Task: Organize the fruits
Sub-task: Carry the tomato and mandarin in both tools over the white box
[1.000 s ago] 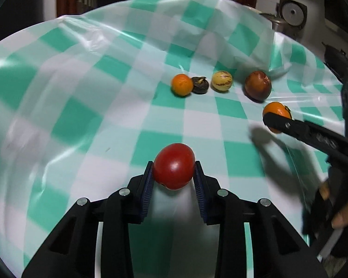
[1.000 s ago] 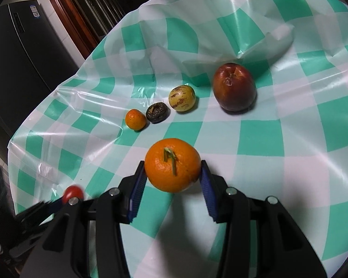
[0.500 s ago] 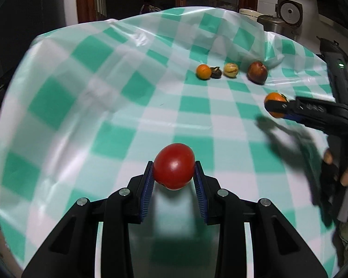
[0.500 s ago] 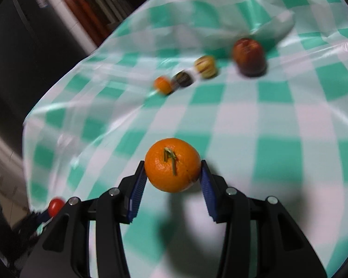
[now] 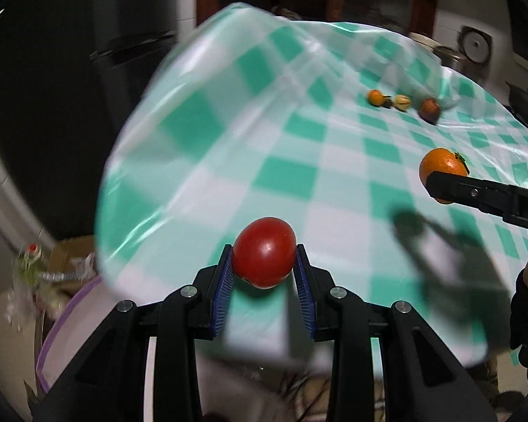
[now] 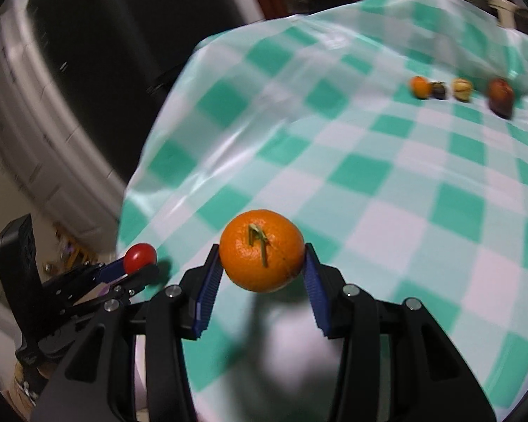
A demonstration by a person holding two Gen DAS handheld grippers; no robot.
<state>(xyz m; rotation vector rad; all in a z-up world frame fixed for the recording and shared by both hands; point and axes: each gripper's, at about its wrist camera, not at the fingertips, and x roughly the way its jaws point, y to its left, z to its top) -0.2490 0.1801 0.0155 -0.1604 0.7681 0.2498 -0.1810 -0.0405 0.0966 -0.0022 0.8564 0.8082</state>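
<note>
Left gripper [image 5: 264,270] clamps tomato [image 5: 264,251]; right gripper [image 6: 262,274] clamps stem-up orange [image 6: 261,250].

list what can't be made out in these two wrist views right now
- Small dark fruit in the far row: too small and blurred in both views to identify.
- Underside of the tomato in the left gripper: hidden, left wrist view.
- Orange in the left wrist view: lower part covered by a finger of the right gripper.
- Floor clutter past the tablecloth: motion blurred.
</note>
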